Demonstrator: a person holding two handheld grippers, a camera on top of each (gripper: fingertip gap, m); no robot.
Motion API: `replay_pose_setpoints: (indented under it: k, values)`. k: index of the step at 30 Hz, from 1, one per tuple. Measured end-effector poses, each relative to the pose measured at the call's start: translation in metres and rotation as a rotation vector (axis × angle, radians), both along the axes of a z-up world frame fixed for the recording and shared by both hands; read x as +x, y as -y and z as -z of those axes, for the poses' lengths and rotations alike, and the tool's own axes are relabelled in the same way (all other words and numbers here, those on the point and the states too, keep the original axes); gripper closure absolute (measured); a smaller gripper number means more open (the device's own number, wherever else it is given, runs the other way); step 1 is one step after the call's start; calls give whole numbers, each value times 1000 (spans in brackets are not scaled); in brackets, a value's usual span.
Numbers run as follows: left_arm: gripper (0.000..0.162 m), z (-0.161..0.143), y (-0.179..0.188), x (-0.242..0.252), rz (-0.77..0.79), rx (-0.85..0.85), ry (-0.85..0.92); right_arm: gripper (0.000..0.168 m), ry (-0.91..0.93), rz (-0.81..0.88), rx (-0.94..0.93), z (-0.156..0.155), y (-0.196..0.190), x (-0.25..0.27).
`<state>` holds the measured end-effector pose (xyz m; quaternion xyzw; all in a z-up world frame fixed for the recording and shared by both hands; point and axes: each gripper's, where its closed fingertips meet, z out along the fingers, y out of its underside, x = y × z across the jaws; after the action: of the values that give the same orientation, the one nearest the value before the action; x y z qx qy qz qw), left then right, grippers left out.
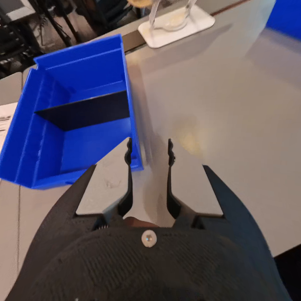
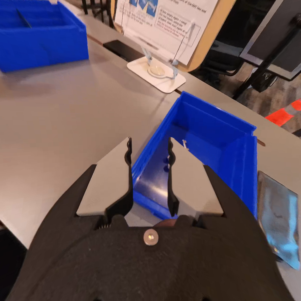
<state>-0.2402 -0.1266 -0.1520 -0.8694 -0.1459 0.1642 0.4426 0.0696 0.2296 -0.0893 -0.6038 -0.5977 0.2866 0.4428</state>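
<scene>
A smooth grey worktop (image 1: 211, 101) fills most of both views, matte and motion-blurred, with a seam line running along its near left part in the left wrist view. The left tool (image 1: 149, 146) hangs above it with its jaws parted and nothing between them; its left fingertip sits over the near right corner of a blue bin (image 1: 81, 101) split by a dark divider (image 1: 84, 112), both halves showing bare floor. A faint yellowish smear (image 1: 190, 140) lies on the worktop just right of the tool, too blurred to identify. A printed sheet (image 1: 4, 120) lies at the bin's left. The right tool (image 2: 149, 146) is likewise parted and holds nothing, hovering over the near end of another blue bin (image 2: 228, 146), where small blue pieces (image 2: 167, 164) and a small white bit (image 2: 184, 144) lie inside. Just right of that bin lies a shiny blue pouch (image 2: 280, 216). Farther back stands a white-based stand (image 2: 156, 76) holding a printed board (image 2: 162, 24), and a third blue bin (image 2: 40, 37) sits at far left. Beyond the worktop edge are dark chair and frame legs, a grey carpeted floor and an orange strip (image 2: 283, 114).
</scene>
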Motion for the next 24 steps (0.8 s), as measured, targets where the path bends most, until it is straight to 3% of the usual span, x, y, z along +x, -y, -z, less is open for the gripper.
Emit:
replay_pose_setpoints:
  k: [5, 8, 14, 20, 21, 23, 24]
  values:
    - [116, 37, 27, -8, 38, -94, -108, 128, 51, -93, 164, 44, 15, 46]
    - [116, 49, 31, -3, 185, -131, -121, 126, 103, -149, 128, 72, 17, 65]
    - [110, 65, 29, -23, 236, -236, -135, 120, 85, -168, -26, 94, 25, 51]
    - [109, 70, -8, -12, 196, -141, 10, 125, 56, 68, -38, 105, 8, 8]
    - [112, 73, -13, -18, 146, -134, 20, 132, 60, 95, -55, 108, 5, 4]
    - [152, 76, -14, -43, -18, -131, -19, 143, 70, 104, -107, 114, 6, -4]
    - [158, 74, -16, -48, -42, -108, -43, 146, 72, 109, -122, 115, 5, -7]
